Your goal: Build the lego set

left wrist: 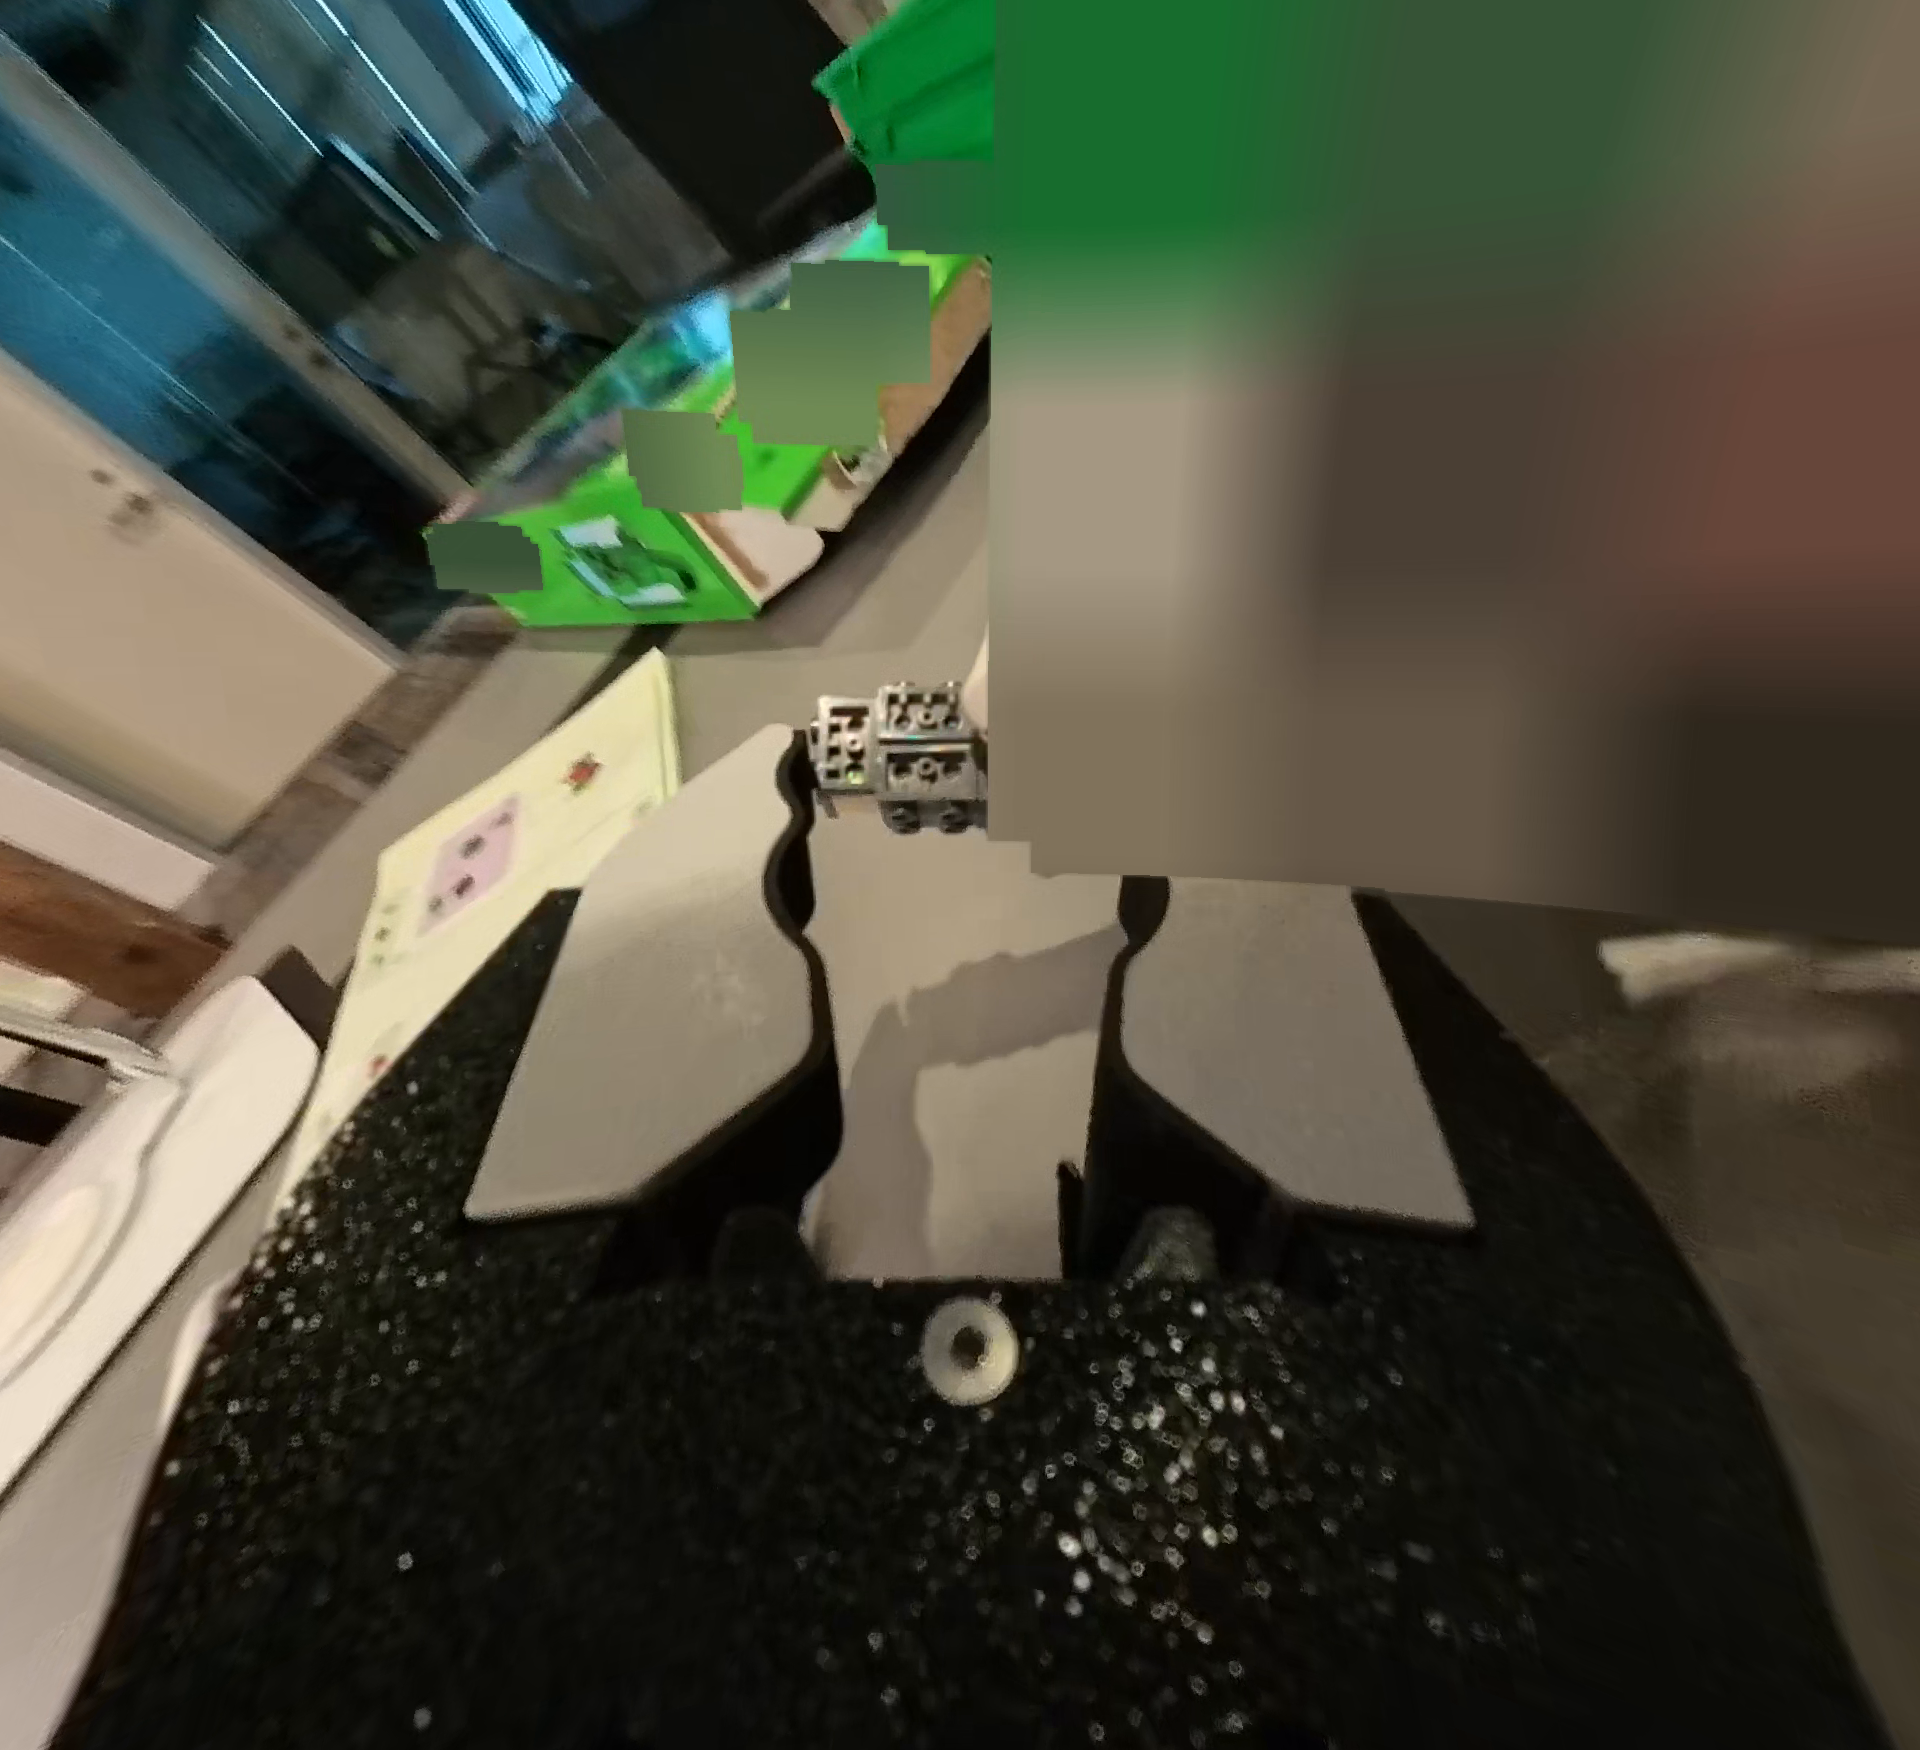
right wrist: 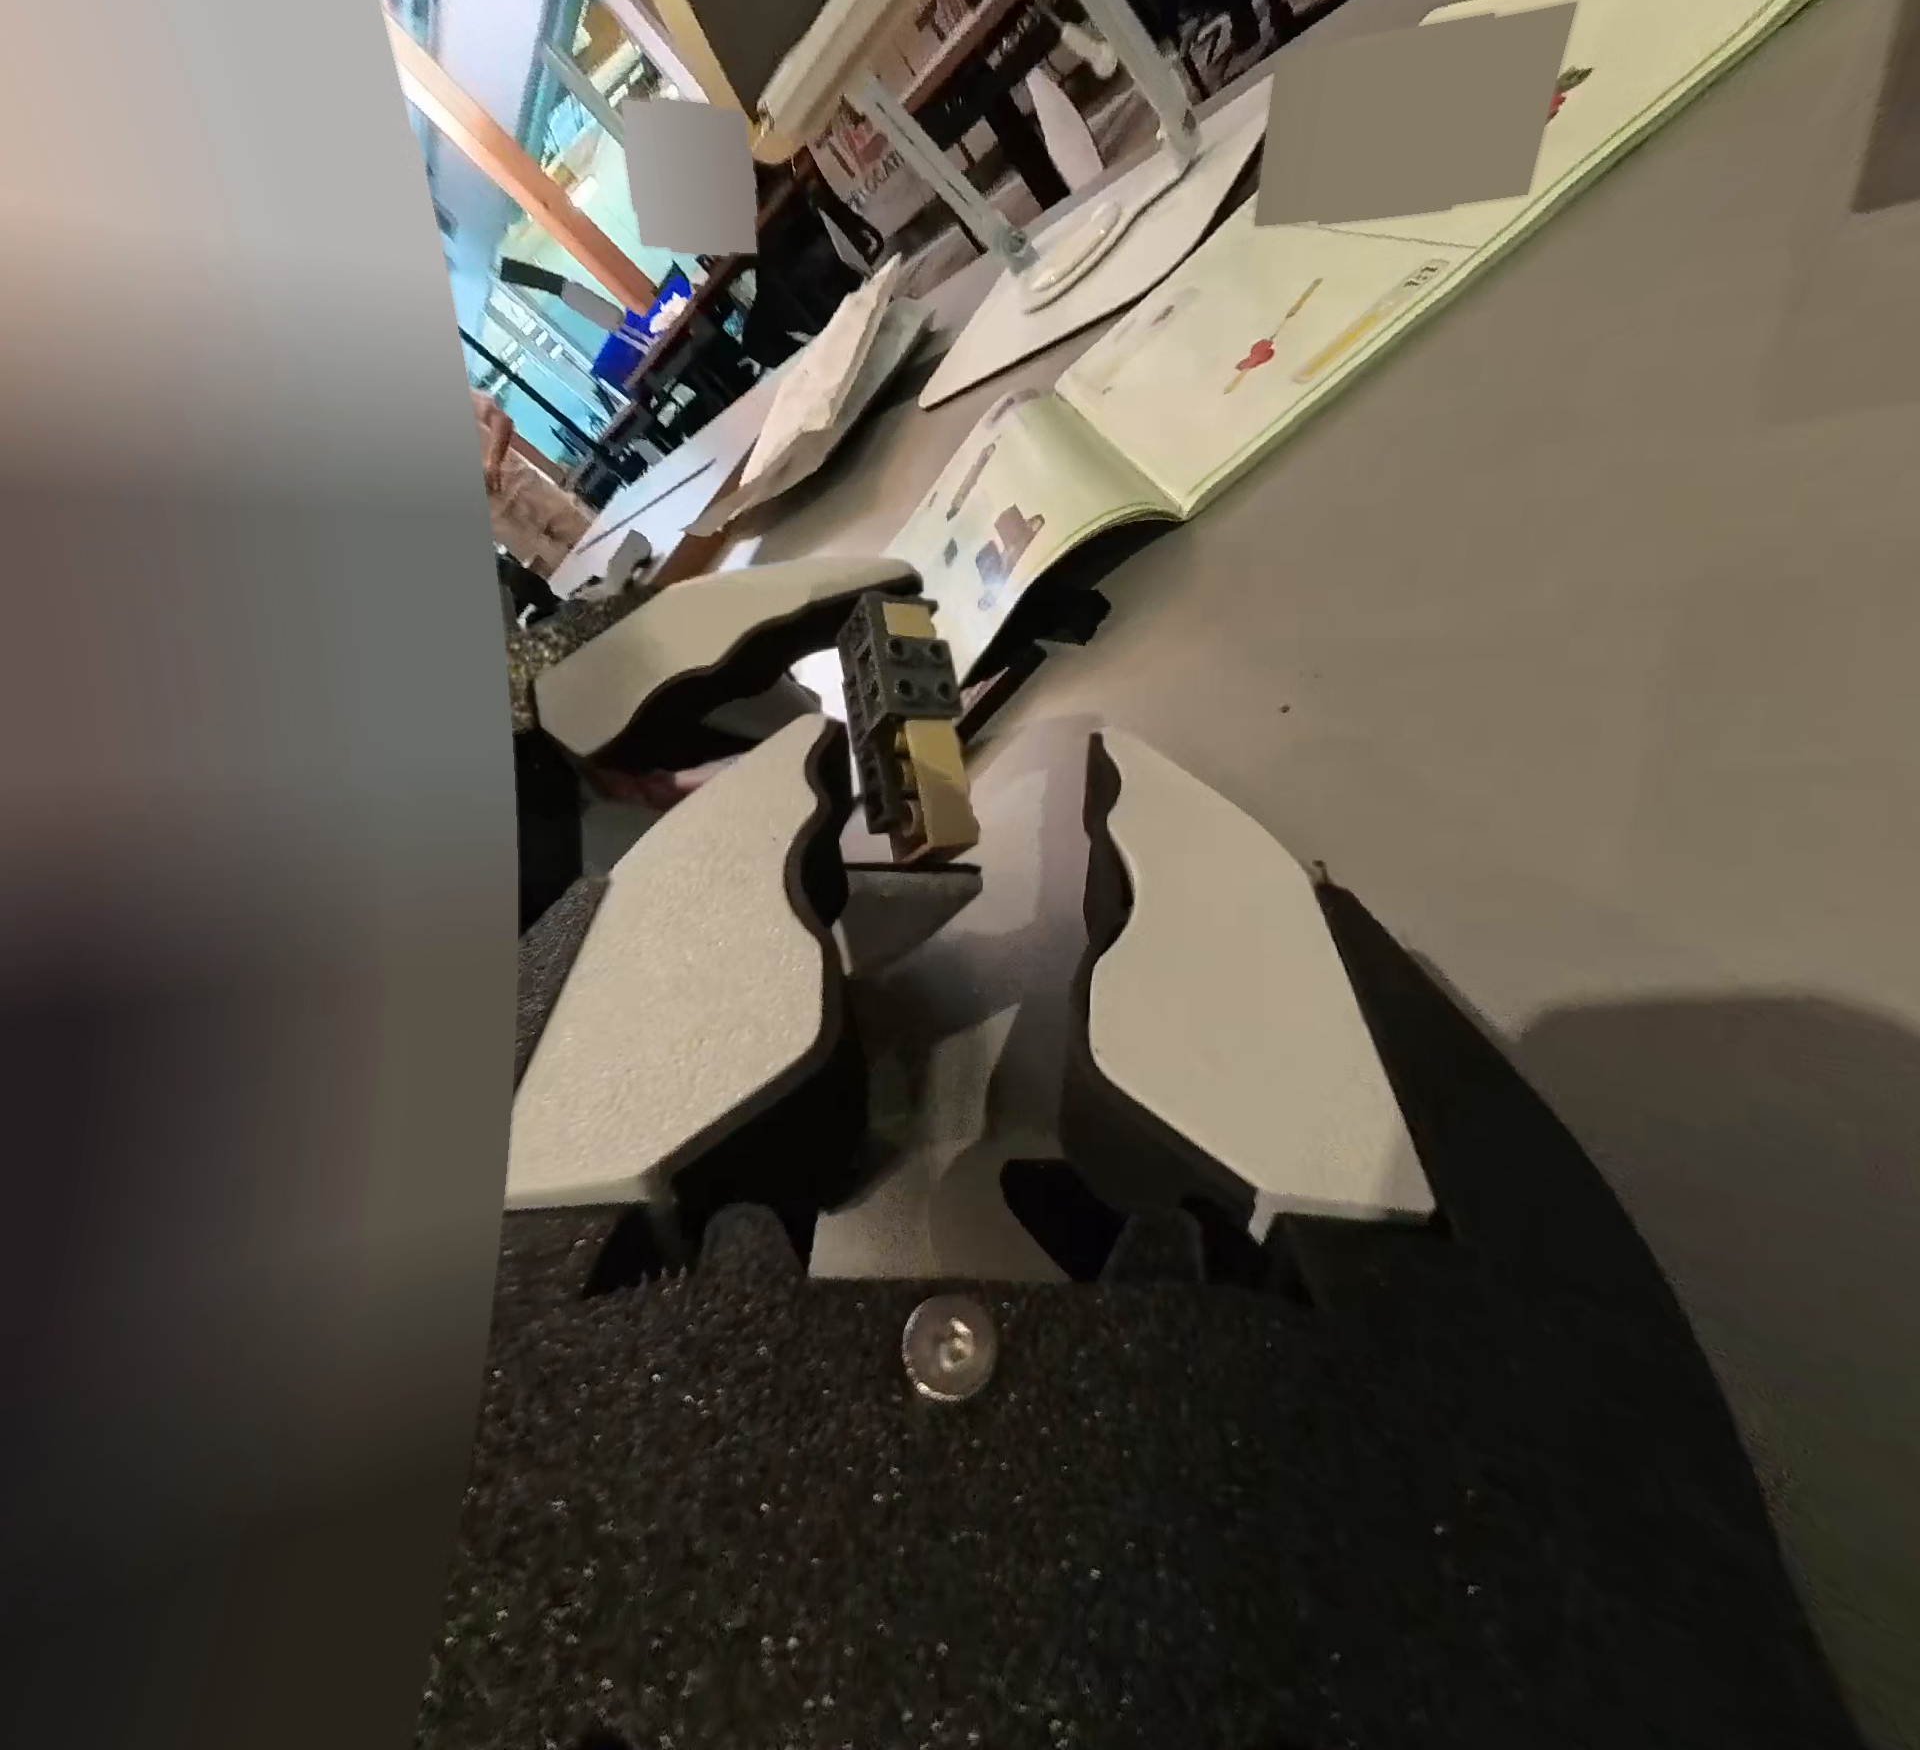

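The grey-and-tan lego block (right wrist: pixel 906 732) stands on the table (right wrist: pixel 1558 661) just past the tip of the right tongs' (right wrist: pixel 961 791) left finger (right wrist: pixel 707 952), between those tongs and the left tongs (right wrist: pixel 727 651) beyond it. Its long axis runs roughly along the right tongs' line of sight, leaning a little from upright; the dark studded face looks back toward the camera and the tan face turns toward the gap between the fingers. In the left wrist view the same block (left wrist: pixel 902 755) shows only its grey studded end, off the tip of the left finger (left wrist: pixel 665 962) (the rest is hidden behind a blur patch). The right tongs are spread wide and hold nothing. The left tongs (left wrist: pixel 961 869) also look parted and empty, though the far finger's tip is masked, so contact there cannot be told. The step in hand seems to be taking up the sub-assembly; next, one pair must close across its short sides without tipping it. An open booklet (right wrist: pixel 1247 350) lies farther off, and a green box (left wrist: pixel 623 578) well beyond.
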`<state>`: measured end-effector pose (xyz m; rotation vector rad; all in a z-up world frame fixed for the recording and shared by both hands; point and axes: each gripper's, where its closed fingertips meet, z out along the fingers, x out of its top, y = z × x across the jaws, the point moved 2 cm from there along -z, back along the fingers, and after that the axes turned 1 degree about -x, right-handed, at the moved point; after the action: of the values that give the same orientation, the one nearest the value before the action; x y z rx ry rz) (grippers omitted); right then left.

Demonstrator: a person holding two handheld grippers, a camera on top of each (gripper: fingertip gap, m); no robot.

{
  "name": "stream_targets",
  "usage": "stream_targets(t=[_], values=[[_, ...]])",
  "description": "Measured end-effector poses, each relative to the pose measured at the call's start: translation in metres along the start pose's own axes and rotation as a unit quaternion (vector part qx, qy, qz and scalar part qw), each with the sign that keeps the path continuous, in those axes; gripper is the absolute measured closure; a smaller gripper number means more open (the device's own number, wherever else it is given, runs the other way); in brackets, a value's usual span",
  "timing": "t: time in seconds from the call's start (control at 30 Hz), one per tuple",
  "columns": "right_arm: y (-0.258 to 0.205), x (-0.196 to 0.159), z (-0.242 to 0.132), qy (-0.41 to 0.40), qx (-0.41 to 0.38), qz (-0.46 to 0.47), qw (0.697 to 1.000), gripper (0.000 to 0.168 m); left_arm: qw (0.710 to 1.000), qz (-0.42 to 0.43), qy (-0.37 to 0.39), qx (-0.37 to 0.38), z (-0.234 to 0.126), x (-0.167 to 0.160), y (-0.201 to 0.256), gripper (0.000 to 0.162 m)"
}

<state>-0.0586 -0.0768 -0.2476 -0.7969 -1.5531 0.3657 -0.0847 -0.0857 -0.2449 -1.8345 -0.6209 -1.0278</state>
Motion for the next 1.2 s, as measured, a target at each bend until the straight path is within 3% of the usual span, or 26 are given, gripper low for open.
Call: stream_targets(t=[0.13, 0.7, 1.2], values=[[-0.003, 0.005, 0.0, 0.037, -0.009, -0.004, 0.999, 0.131, 1.0, 0.019, 0.014, 0.01, -0.001, 0.006, 0.001, 0.106], [-0.015, 0.007, 0.0, 0.066, 0.041, 0.024, 0.997, 0.154, 0.999, 0.034, 0.033, 0.021, -0.002, 0.012, 0.004, 0.106], [-0.026, 0.011, -0.002, 0.086, 0.117, 0.072, 0.987, 0.155, 0.995, 0.042, 0.078, 0.035, -0.007, 0.022, 0.001, 0.106]])
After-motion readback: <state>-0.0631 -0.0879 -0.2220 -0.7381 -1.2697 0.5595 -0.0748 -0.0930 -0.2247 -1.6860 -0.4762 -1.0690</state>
